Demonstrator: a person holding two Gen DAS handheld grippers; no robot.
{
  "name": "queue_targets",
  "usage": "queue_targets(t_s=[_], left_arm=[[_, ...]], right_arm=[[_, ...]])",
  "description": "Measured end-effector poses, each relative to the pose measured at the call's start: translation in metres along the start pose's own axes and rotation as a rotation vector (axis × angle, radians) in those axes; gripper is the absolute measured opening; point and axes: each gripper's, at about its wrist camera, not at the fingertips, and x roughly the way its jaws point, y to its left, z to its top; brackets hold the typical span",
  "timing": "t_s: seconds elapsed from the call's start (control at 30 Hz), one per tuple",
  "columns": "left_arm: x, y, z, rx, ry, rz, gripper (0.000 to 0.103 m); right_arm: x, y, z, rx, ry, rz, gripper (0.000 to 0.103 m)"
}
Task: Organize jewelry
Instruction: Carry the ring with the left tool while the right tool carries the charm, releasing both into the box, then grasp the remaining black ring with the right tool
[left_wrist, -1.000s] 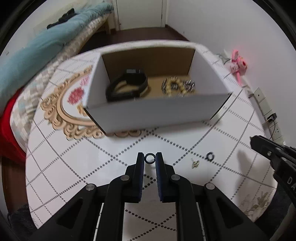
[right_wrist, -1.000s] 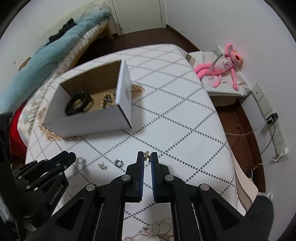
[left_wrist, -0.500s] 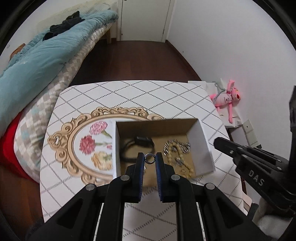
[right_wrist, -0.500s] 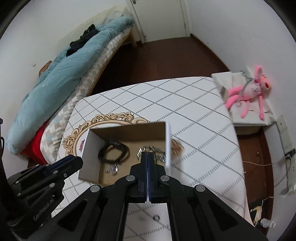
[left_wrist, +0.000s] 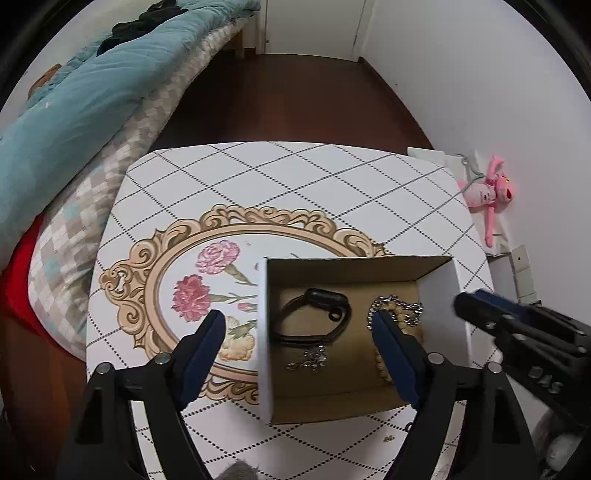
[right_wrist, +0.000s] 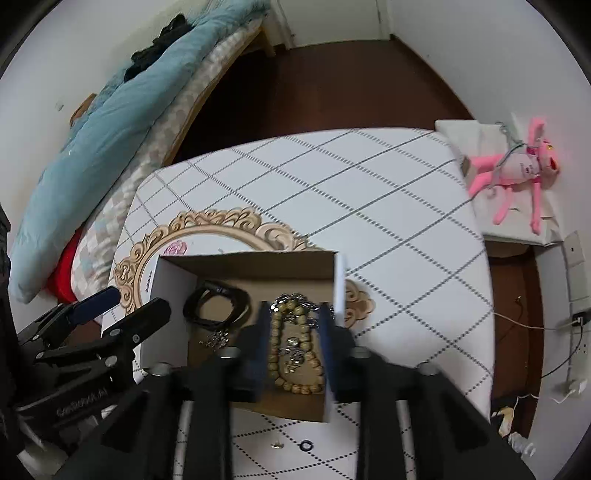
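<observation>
Both claws, left (left_wrist: 299, 328) and right (right_wrist: 291, 325), hang wide open and empty over the box (left_wrist: 263, 332); lowering carelessly could snag the bead bracelet (right_wrist: 295, 350).

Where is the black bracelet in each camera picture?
Left wrist view: the black cord bracelet lies in the left half of the open cardboard box, centre-right.
Right wrist view: it lies in the box's left half, left of centre.
Shared landmark: the tan wooden bead bracelet beside it.

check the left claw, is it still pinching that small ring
No. The left claw is spread wide open above the cardboard box with nothing between its fingers.
</observation>
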Motion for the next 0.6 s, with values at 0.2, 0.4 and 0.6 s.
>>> queue_targets(t_s=[0.2,0.4,0.6], left_arm=[[-0.019,0.001,-0.006,0.028,-0.075,0.047,0.103],[-0.04,0.002,-0.027,0.016,-0.129,0.085,0.103],[-0.037,0.003,-0.077,0.019,-0.132,0.221,0.103]], right_arm=[[-0.035,-0.009,-0.003,-0.006,-0.089,-0.061,0.088],[-0.06,-0.013,-0.033,-0.015,-0.141,-0.1,0.09],[-0.039,-0.018,-0.09,-0.009,-0.088,-0.097,0.09]])
